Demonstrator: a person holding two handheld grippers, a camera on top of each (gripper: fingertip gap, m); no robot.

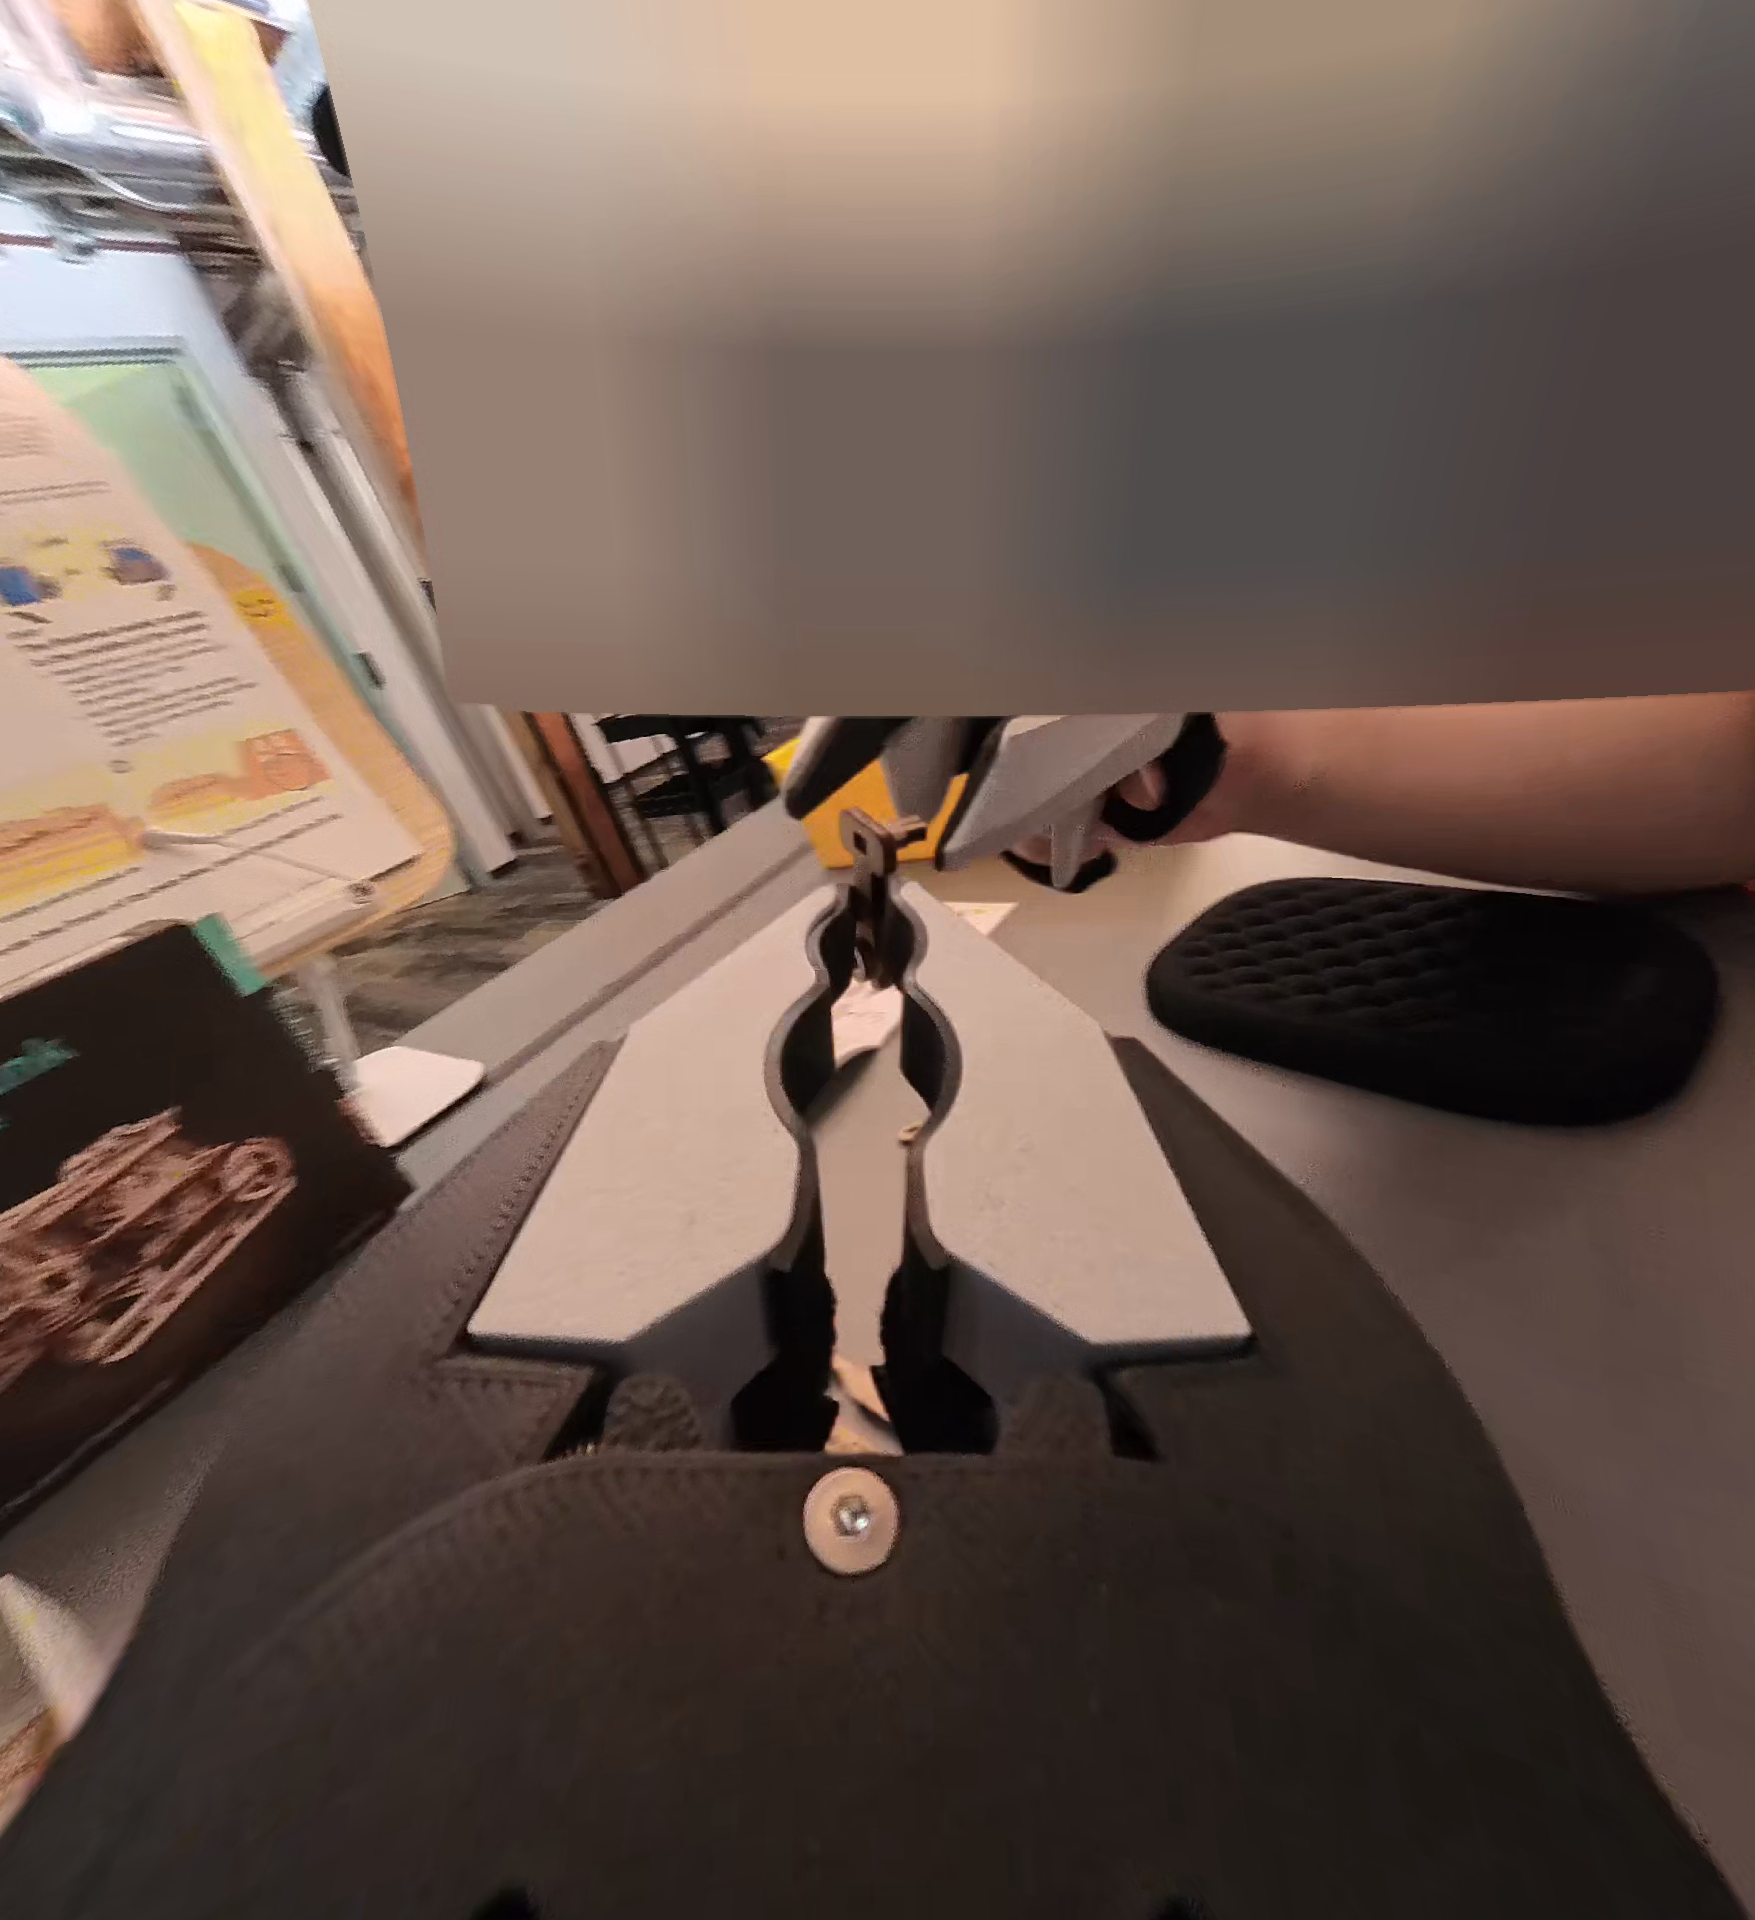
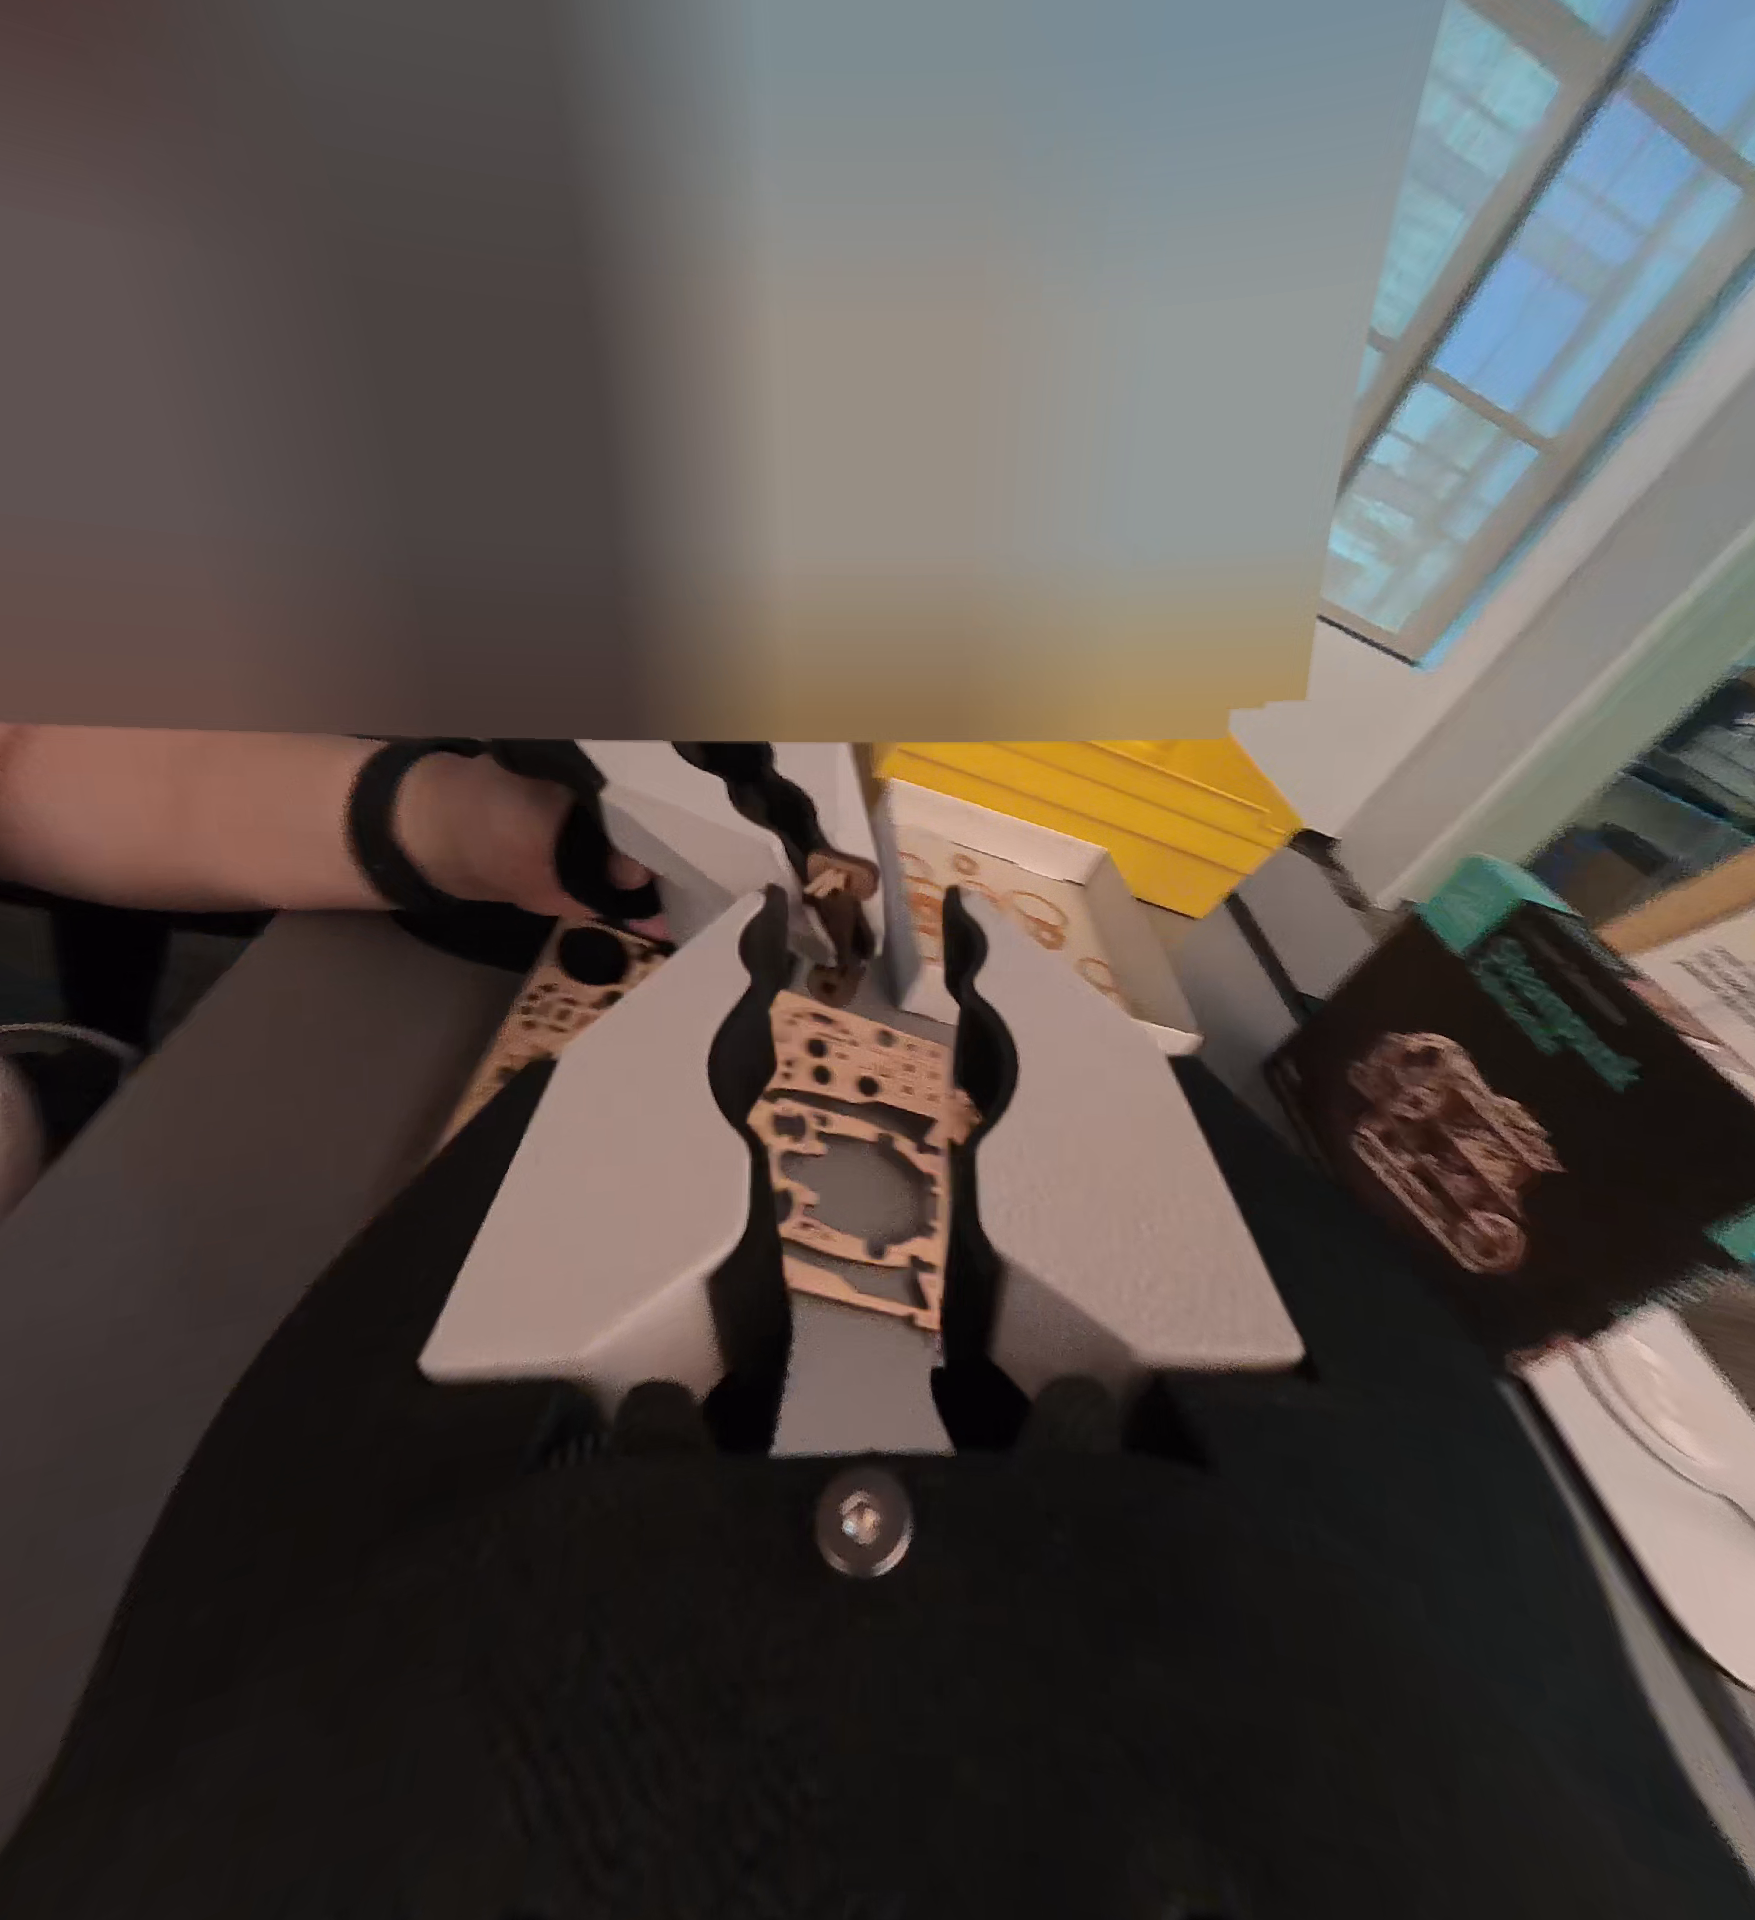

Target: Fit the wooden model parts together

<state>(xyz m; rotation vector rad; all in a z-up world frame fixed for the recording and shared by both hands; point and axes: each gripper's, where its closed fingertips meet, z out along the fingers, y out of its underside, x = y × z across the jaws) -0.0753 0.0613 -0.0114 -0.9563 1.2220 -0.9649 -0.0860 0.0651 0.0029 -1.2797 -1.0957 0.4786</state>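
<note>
Left wrist view: at frame centre the left gripper pinches a small wooden part, raised above the grey table with free room around.
Right wrist view: the right gripper stands spread and empty over a cut-out wooden sheet; the part sits just beyond its tips

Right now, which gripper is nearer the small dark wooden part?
Left. The left gripper is shut on the small dark wooden part; the right gripper is open, just short of it, above the punched wooden sheet.
</note>
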